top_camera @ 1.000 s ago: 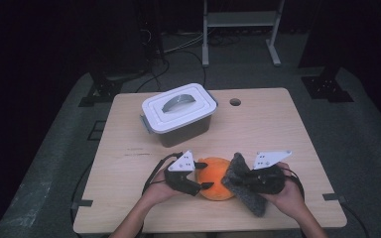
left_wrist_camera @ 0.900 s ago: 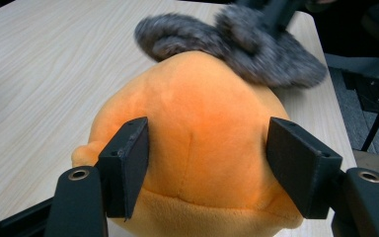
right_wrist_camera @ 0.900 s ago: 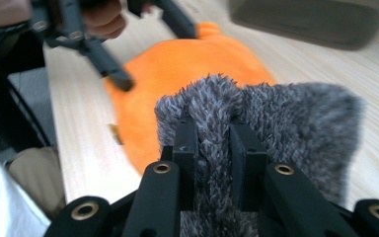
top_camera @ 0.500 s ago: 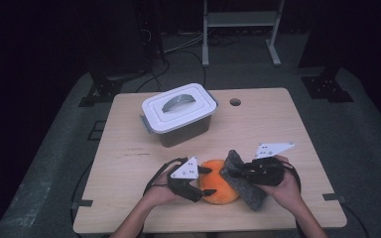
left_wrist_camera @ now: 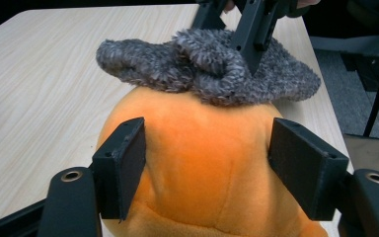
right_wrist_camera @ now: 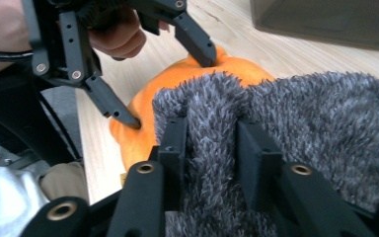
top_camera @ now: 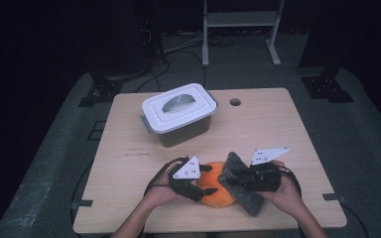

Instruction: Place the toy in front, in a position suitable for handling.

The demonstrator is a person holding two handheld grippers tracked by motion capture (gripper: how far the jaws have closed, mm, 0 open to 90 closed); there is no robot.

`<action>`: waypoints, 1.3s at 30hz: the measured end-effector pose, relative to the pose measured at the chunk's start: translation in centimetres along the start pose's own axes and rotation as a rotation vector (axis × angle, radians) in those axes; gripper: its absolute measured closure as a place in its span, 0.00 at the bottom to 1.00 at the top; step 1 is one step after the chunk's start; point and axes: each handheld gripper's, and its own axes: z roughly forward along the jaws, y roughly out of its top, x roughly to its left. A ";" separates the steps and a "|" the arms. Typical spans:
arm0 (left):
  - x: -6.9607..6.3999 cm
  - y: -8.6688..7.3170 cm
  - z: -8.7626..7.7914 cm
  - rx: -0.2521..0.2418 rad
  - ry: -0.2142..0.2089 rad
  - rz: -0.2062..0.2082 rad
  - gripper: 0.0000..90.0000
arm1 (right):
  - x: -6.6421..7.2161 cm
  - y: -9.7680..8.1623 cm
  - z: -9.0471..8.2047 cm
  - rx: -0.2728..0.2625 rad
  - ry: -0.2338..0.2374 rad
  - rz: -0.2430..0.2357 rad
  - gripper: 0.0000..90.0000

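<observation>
The left gripper (left_wrist_camera: 207, 173) clamps the orange plush (left_wrist_camera: 212, 168); the right gripper (right_wrist_camera: 209, 143), jaws just loosening, pinches the grey fuzzy cloth (right_wrist_camera: 296, 113). The high view adds a lidded box (top_camera: 178, 114) toward the desk's far edge.

Orange plush toy (left_wrist_camera: 207, 163) — short, smooth velvety pile. Grey cloth (right_wrist_camera: 296, 123) — shaggy, rough fleece. Table (top_camera: 287, 134): pale wood-grain laminate, matt. Lidded box (top_camera: 178, 113): white plastic lid, smooth, slight sheen. Gripper pads (left_wrist_camera: 128, 163) matt black.

The grey fuzzy cloth (top_camera: 242, 182) covers the orange plush's (top_camera: 214, 191) three o'clock side in the high view. In the left gripper view the plush's base runs off the bottom edge. The lidded box's (top_camera: 178, 113) contents cannot be told.
</observation>
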 end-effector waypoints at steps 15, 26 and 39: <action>-0.4 -0.1 0.2 0.007 -0.005 0.020 0.32 | 0.1 0.1 0.2 -0.001 -0.024 0.005 0.55; -0.4 -0.1 0.2 0.001 -0.004 0.029 0.31 | -0.1 0.3 -0.5 0.049 -0.034 0.006 0.77; -0.9 0.1 0.2 -0.002 -0.029 0.065 0.32 | -1.8 0.0 -2.2 0.002 0.014 0.124 0.82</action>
